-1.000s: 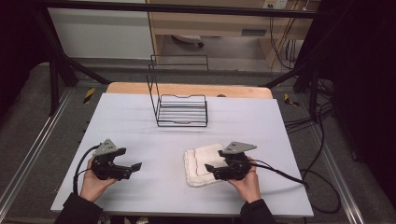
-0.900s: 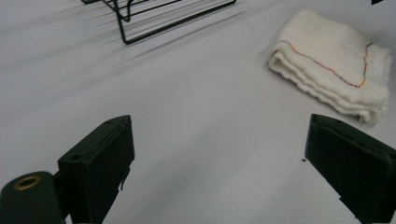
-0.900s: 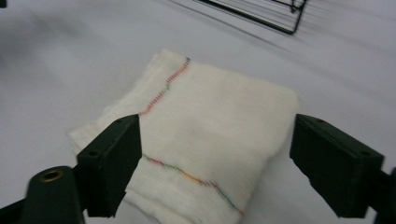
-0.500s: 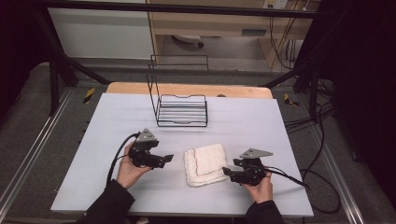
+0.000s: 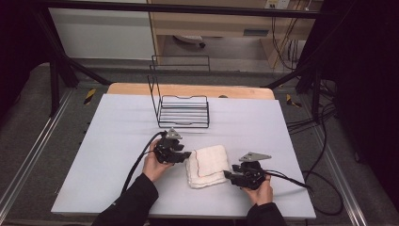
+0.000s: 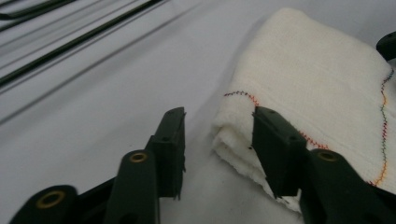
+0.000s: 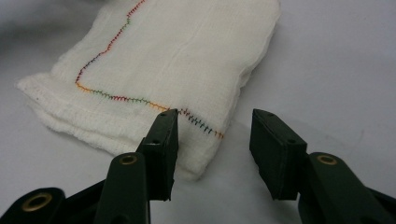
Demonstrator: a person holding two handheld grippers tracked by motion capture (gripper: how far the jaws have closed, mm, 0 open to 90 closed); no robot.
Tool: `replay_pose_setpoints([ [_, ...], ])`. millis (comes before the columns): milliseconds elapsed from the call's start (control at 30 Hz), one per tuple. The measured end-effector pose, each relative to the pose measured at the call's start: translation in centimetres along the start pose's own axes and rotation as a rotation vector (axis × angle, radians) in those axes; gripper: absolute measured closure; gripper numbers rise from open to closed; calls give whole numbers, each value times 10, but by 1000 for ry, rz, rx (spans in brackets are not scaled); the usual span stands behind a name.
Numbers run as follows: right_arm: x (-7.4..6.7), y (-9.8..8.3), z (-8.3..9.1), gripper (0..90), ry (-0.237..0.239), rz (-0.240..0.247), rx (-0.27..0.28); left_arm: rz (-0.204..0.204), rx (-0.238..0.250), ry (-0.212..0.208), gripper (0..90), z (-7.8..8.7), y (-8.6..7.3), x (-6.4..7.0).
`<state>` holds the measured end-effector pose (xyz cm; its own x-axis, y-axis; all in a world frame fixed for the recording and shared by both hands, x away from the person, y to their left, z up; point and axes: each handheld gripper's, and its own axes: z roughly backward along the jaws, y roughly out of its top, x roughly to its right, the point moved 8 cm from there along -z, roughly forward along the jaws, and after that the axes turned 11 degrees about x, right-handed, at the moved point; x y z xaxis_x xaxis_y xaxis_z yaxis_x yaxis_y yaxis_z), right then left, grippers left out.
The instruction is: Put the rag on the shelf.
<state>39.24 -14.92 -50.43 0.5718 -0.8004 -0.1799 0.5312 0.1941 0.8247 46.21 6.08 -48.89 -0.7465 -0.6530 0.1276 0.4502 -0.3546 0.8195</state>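
A folded white cloth (image 5: 207,165) with multicolour stitching lies on the pale table (image 5: 113,141). My left gripper (image 5: 187,155) is at the cloth's left edge. In the left gripper view its jaws (image 6: 218,135) have just been closing and stand partly apart around a corner of the cloth (image 6: 317,79), without pressing on it. My right gripper (image 5: 227,175) is at the cloth's near right corner. Its jaws (image 7: 217,140) have also just been closing. They straddle that corner of the cloth (image 7: 177,51), and a gap shows on both sides.
A black wire rack (image 5: 183,110) stands behind the cloth near the table's far edge, with a wooden board (image 5: 188,90) beyond it. Cables (image 5: 301,183) trail off the table's right side. Bare table lies to the left and right of the hands.
The left hand has travelled right across the table to the cloth's left edge. The right gripper has drawn back from over the cloth to its near right corner. Both pairs of jaws have narrowed.
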Motion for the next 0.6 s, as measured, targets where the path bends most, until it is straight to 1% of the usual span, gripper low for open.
replay_pose_setpoints([
  [33,-1,-1,-1,538,0,-9,-6,10,-5,-6,580,-2,-1,0],
  [100,-2,-2,-2,559,5,-15,-6,13,-21,-14,650,-6,-4,0],
  [167,-3,-2,-2,577,4,-31,-10,16,-32,-27,689,-9,-7,1],
  [200,-3,-3,-2,591,5,-33,-9,22,-31,-32,710,-10,-7,1],
  [300,-5,-3,-2,640,8,-62,-16,35,-35,-42,766,-10,-7,3],
  [333,-5,-3,-2,675,13,-73,-20,41,-38,-43,784,-10,-7,3],
  [367,-6,-3,-3,691,20,-89,-21,49,-41,-46,797,-10,-7,3],
  [400,-6,-3,-3,724,22,-97,-27,54,-44,-46,813,-10,-7,3],
  [433,-7,-3,-3,761,34,-108,-32,58,-45,-43,825,-9,-7,3],
  [533,-8,-2,-3,804,49,-116,-40,63,-47,-30,843,-7,-8,3],
  [600,-7,-1,-2,819,57,-111,-41,64,-45,-20,847,-4,-9,3],
])
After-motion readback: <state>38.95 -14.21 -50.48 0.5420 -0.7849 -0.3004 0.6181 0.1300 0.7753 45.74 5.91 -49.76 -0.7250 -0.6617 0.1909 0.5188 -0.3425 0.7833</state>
